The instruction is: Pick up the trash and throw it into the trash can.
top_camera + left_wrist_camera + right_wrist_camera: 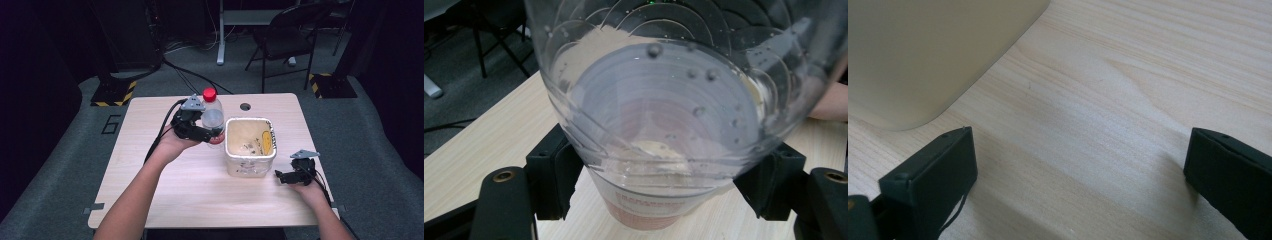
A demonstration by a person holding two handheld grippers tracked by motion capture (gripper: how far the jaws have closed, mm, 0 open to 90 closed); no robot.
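One bottle [664,125] in left gripper [210,131] (upright), one tub [250,145] — right gripper [286,176] spread

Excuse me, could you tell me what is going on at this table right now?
A person sits at a wooden table with a gripper in each hand. The left gripper is closed on a clear plastic bottle with a red cap, holding it upright just left of a cream-coloured bin. The right gripper rests open and empty on the table beside the bin's right side. Whether the bottle stands on the table or is lifted is unclear.
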